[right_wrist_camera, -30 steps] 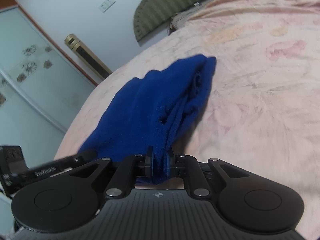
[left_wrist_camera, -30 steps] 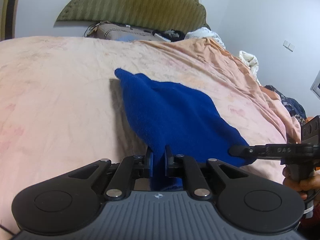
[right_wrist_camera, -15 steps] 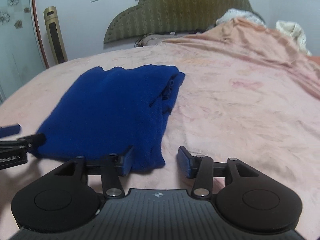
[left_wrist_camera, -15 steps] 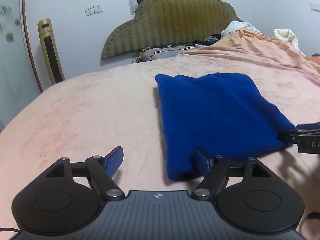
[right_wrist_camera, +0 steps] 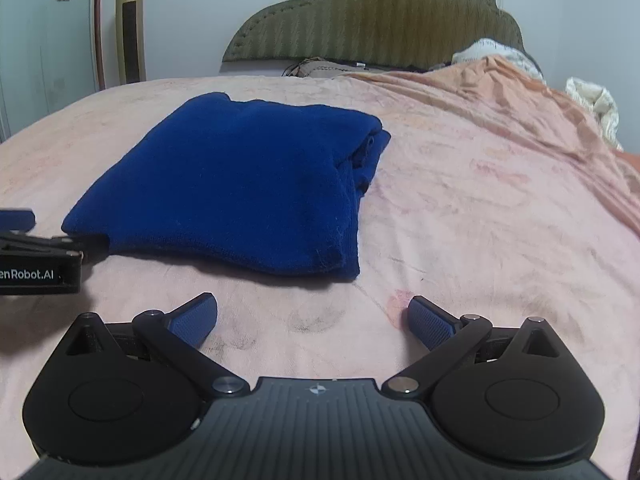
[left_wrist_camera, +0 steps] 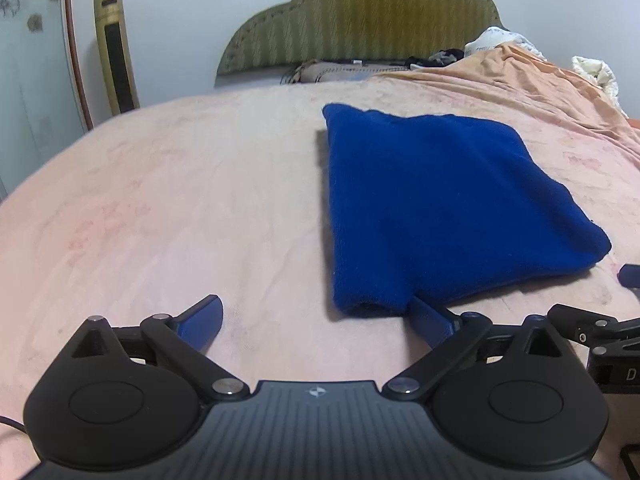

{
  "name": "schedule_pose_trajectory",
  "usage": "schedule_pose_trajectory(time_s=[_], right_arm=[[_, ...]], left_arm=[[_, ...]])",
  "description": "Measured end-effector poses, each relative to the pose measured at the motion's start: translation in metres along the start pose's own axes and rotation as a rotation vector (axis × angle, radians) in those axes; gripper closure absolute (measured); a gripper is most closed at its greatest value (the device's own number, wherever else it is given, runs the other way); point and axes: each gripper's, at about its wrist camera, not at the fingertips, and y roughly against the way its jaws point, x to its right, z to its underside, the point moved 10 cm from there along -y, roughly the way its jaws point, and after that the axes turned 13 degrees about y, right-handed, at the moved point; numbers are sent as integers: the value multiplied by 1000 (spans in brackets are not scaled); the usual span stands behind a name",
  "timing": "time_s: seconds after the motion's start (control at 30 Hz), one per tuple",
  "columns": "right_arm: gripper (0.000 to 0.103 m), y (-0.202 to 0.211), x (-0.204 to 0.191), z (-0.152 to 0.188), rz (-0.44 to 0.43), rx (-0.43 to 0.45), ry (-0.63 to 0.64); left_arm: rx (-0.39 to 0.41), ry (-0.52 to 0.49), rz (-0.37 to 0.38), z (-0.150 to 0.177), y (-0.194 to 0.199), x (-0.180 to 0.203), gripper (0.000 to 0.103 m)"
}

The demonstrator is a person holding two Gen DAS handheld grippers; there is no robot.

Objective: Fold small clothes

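A blue knit garment (left_wrist_camera: pixel 440 200) lies folded into a thick rectangle on the pink bedspread (left_wrist_camera: pixel 180 200); it also shows in the right wrist view (right_wrist_camera: pixel 240 184). My left gripper (left_wrist_camera: pixel 316 320) is open and empty just before the garment's near left corner, its right finger close by the cloth edge. My right gripper (right_wrist_camera: pixel 312 320) is open and empty, a short way before the garment's near right corner. Each gripper shows at the edge of the other's view.
An olive padded headboard (left_wrist_camera: pixel 360 20) stands at the far end with pillows and loose clothes before it. A rumpled orange cover (right_wrist_camera: pixel 540 112) lies on the bed's right side. A gold tower unit (left_wrist_camera: pixel 116 48) stands by the left wall.
Both grippers were shut on the garment's near edge a second ago. They opened, let it go, and have drawn back a little. The garment now lies flat and folded.
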Motion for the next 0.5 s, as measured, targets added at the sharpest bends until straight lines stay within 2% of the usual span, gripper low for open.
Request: schedule_pose_trajectory(time_s=[0.5], right_arm=[[0, 0, -3, 2, -3, 0, -2]], left_arm=[[-21, 5, -2, 2, -2, -1, 0]])
